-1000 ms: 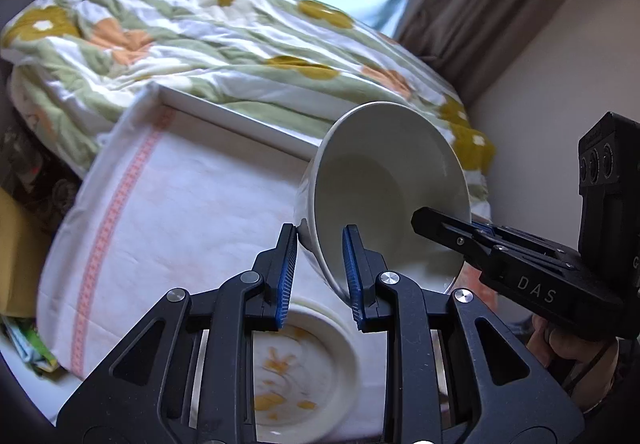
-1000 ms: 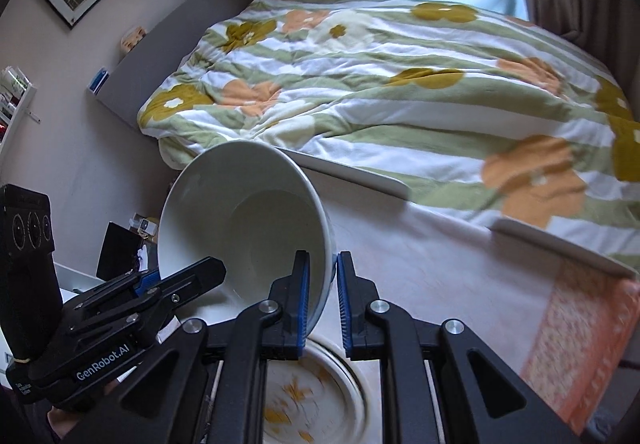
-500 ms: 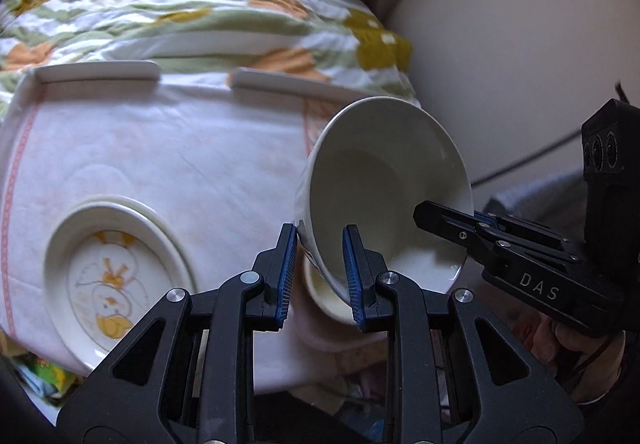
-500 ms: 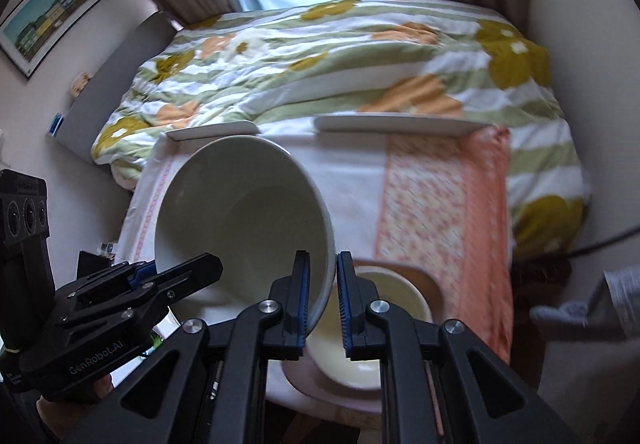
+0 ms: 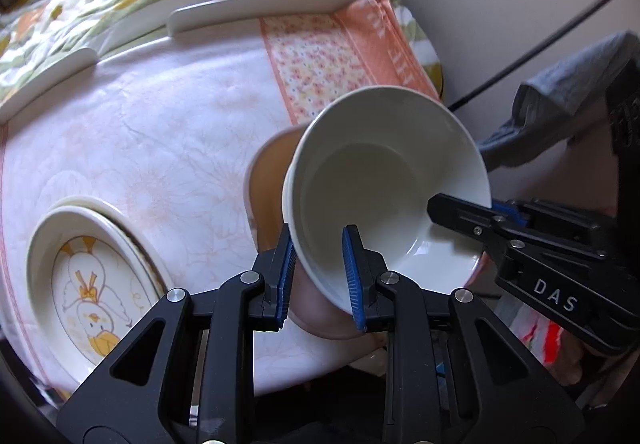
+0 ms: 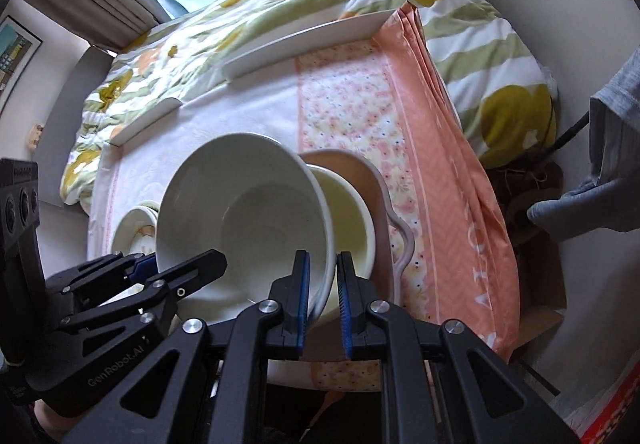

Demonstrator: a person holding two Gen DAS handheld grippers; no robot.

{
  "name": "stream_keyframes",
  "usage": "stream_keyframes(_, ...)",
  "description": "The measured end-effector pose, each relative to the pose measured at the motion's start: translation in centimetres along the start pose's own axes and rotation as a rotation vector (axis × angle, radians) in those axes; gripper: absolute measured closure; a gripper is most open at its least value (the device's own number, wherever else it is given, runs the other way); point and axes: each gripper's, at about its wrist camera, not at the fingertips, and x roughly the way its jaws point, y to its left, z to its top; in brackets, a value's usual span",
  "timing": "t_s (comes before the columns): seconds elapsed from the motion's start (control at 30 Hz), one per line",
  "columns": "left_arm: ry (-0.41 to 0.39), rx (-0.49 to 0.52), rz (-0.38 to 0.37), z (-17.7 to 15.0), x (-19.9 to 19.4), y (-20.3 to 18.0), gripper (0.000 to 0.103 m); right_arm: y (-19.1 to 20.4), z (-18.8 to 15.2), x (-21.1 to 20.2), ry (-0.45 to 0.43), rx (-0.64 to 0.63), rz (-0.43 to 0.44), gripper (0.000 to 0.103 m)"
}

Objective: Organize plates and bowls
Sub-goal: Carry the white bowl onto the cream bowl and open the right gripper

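Right wrist view: both grippers, right gripper [image 6: 322, 280] and left gripper [image 5: 318, 264], pinch the white bowl [image 6: 244, 216], which seems just above-left of the cream bowl [image 6: 352, 212].

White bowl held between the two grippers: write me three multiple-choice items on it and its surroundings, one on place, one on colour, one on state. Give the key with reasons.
1. Where is the white bowl?
A. Flat on the bed
B. Held tilted above the cream bowl on the pink plate
C. On the duck plate

2. What colour are the pads of the left gripper?
A. Blue
B. Red
C. Green

3. How is the white bowl held?
A. By the left gripper alone
B. By neither gripper
C. By both, the left gripper and the right gripper, each on the rim

Key: B, the right wrist view shows it tipped over the cream bowl; A, blue pads show on both fingers; C, each wrist view shows its jaws straddling the rim.
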Motion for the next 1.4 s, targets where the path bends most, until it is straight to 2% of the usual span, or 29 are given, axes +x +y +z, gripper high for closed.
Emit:
stream_keyframes(0.27,0.012,0.107,0.070,-0.2,1.3,-1.1,0.082,-0.4,-0.8,0.9,-0.001,-0.027,-0.079,0.091)
stream_keyframes(0.57,0.021,0.179,0.144,0.5,1.9,-2.2,0.082,-0.4,-1.1,1.2,0.008,-0.039,-0.106,0.091)
stream_keyframes(1.17,0.045,0.233,0.249,0.5,2.4,-2.8,0.082,0.0,-1.0,1.3,0.018,-0.049,-0.120,0.090)
stream_keyframes(1.4,0.043,0.228,0.246,0.5,2.5,-2.7,0.082,0.0,-1.0,1.2,0.016,-0.052,-0.121,0.090)
